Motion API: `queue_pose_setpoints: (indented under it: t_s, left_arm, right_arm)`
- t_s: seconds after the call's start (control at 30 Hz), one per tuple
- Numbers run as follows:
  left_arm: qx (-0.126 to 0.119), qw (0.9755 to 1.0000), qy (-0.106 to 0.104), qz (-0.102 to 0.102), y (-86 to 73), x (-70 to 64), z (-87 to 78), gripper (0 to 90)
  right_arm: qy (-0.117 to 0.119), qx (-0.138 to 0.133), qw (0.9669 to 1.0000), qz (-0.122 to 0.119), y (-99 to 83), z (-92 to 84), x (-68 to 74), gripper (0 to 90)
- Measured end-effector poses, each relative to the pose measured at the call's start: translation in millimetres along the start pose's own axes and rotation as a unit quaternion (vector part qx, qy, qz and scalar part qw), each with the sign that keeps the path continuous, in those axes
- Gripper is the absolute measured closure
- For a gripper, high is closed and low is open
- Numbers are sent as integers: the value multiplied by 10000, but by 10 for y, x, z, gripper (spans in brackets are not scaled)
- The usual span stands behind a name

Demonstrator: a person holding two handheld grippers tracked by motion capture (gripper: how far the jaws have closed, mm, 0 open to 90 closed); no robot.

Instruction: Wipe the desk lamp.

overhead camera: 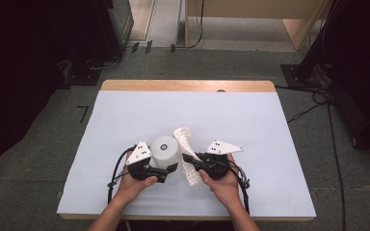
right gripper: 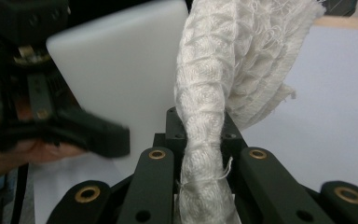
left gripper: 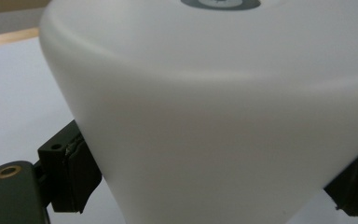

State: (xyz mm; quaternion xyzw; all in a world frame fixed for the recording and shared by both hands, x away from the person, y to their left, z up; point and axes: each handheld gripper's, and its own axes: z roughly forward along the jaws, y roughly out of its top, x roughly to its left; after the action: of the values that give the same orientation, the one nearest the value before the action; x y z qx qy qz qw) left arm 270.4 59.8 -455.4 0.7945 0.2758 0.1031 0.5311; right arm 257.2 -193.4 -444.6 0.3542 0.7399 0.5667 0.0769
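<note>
- In my left gripper view the white cup (left gripper: 214, 121) is so close that its bottom and right side run off the picture.
- My right gripper (right gripper: 200, 135) hides the pinched part of the cloth (right gripper: 214, 84); its top is cut off.
- My left gripper (right gripper: 70, 126) shows blurred there.

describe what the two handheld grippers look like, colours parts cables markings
Both the left gripper and the right gripper are black, with jointed link arms set with brass-coloured rivets. Each has a pale grey three-cornered plate on top marked with small dark dots, and a black cable trailing back along the forearm. The forearms are bare, with no sleeves.
</note>
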Motion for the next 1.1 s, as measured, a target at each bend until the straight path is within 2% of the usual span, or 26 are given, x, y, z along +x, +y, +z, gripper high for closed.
queue_pose_setpoints:
  t_s: [0.1, 0.23, 0.33, 0.37, 0.47, 0.57, 0.63, 0.73, 0.8, 0.97, 1.07, 1.1]
  left_arm:
    - [75, 9999, -51, 104, 15, -32, 54, 85]
    - [0, 9998, -186, 105, 62, -46, 81, 85]
    - [-184, 9987, -436, -190, 81, 15, 50, 84]
    - [-217, 9984, -464, -232, 83, 35, 37, 85]
    - [-244, 9988, -338, -260, 83, 95, -14, 85]
    - [-305, 9986, -263, -343, 89, 164, -62, 85]
    - [-321, 9986, -185, -368, 92, 188, -85, 85]
    - [-240, 9994, -44, -241, 74, 192, -73, 85]
    - [-38, 9999, 113, -110, 40, 160, -13, 86]
    - [254, 9995, 80, 171, -4, 70, 100, 85]
    - [223, 9995, -18, 225, 8, 58, 107, 86]
    - [179, 9997, -32, 186, 20, 66, 96, 85]
  right_arm:
    - [-9, -222, 9997, 45, 52, -106, 7, 805]
    - [-39, -338, 9994, 57, 62, -204, 5, 805]
    - [-68, -236, 9996, 115, 25, -198, -20, 805]
    - [-63, -218, 9996, 162, 0, -175, -41, 805]
    - [21, -113, 9995, 290, -50, -97, -72, 805]
    - [117, 171, 9994, 262, -110, 21, -84, 805]
    - [166, 225, 9993, 230, -133, 53, -82, 805]
    - [251, 158, 9993, 240, -111, 47, -52, 805]
    - [343, 45, 9991, 240, -69, 27, -25, 806]
    - [244, -156, 9996, 58, 34, -53, -6, 805]
    - [246, -333, 9989, 232, 20, -77, -72, 806]
    - [221, -313, 9990, 250, -3, -63, -94, 805]
